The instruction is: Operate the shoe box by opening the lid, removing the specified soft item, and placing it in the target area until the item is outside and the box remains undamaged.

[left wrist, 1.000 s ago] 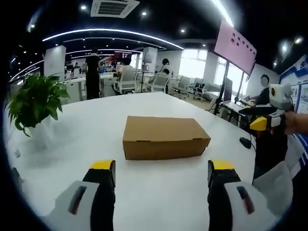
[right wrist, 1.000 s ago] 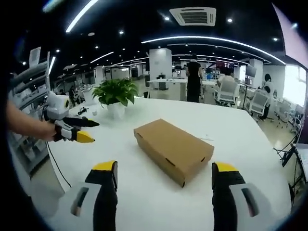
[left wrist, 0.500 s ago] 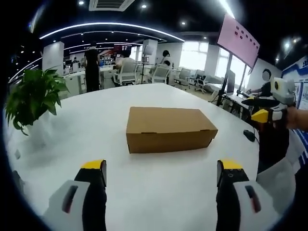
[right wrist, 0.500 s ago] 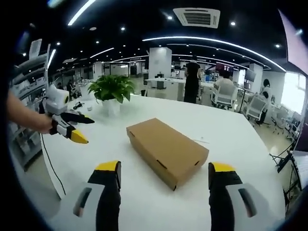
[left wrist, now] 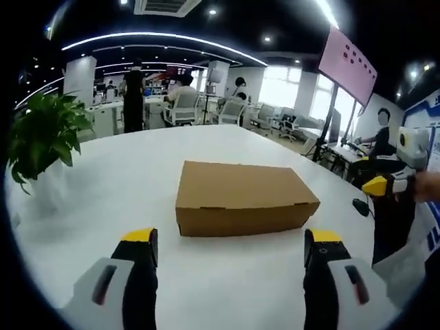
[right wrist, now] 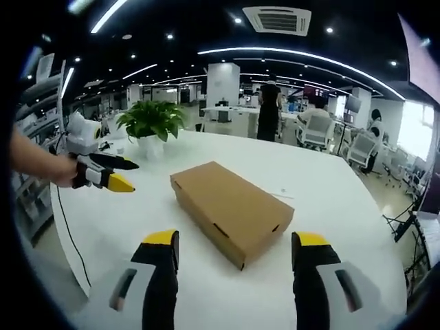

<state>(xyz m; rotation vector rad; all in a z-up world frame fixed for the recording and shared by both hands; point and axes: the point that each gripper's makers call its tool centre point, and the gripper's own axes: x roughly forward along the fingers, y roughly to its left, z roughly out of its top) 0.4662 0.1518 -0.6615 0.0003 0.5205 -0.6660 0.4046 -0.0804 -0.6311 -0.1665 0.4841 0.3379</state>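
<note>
– Where is the plain brown cardboard shoe box (left wrist: 240,198)?

– In the middle of your white tabletop (left wrist: 130,172), lid shut.

– And your fingers?

– Your left gripper (left wrist: 230,244) and right gripper (right wrist: 234,245) are both wide apart, holding nothing, near the box.

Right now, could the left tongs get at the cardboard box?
Probably yes. The left tongs stand open, aimed at the closed cardboard box, with bare white table between them and nothing in the way.
</note>
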